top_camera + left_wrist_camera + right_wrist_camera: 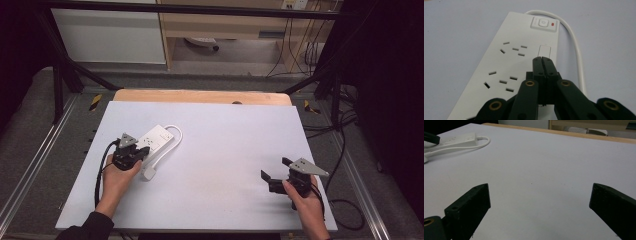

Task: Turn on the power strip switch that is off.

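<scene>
Black jaws of your left gripper are clenched together, empty, over the power strip near the table's left edge. Judged aim: the switch; press straight down, steadily. Your right gripper rests released near the right edge. Cables trail across the floor beyond.

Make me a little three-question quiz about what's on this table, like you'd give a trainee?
1. True or false: the left gripper has its jaws pressed together above the white power strip.
2. Multiple choice: the right gripper is A) shut on the cable, B) open over bare table, C) shut on the plug.
3. Fill in: the power strip's cable loops back and ends in a white ____ lying on the table.

Key: 1 true; 2 B; 3 plug.
</scene>
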{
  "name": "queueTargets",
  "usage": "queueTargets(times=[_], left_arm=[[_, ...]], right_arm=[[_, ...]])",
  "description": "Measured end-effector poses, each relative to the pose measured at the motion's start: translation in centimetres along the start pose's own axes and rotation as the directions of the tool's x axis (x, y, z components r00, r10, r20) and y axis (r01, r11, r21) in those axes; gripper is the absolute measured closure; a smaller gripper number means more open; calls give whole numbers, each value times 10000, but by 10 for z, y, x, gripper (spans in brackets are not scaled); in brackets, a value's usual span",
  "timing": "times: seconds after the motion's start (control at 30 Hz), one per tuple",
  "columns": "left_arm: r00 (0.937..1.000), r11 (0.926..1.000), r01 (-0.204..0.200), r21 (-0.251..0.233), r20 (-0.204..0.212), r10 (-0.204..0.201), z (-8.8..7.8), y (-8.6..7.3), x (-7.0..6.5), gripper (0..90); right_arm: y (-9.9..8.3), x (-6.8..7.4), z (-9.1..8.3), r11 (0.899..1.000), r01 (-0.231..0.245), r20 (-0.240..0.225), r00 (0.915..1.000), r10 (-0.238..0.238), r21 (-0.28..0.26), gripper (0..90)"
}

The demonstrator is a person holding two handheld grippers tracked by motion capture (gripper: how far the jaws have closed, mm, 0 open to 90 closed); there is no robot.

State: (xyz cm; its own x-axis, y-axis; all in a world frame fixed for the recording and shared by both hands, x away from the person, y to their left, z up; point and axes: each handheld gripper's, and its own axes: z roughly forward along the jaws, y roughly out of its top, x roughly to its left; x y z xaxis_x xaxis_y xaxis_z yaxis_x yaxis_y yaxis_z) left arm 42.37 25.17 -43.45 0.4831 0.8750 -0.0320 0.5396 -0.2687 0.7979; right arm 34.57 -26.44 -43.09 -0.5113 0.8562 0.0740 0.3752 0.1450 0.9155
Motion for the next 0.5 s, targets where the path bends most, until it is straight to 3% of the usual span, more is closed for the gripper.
queueTargets(times=[0.5], left_arm=[[9996, 9997, 237, -34, 138, -236, 0, -1, 2, 898]], right_arm=[[0, 0, 0, 10000, 15, 12, 10000, -15, -13, 38]])
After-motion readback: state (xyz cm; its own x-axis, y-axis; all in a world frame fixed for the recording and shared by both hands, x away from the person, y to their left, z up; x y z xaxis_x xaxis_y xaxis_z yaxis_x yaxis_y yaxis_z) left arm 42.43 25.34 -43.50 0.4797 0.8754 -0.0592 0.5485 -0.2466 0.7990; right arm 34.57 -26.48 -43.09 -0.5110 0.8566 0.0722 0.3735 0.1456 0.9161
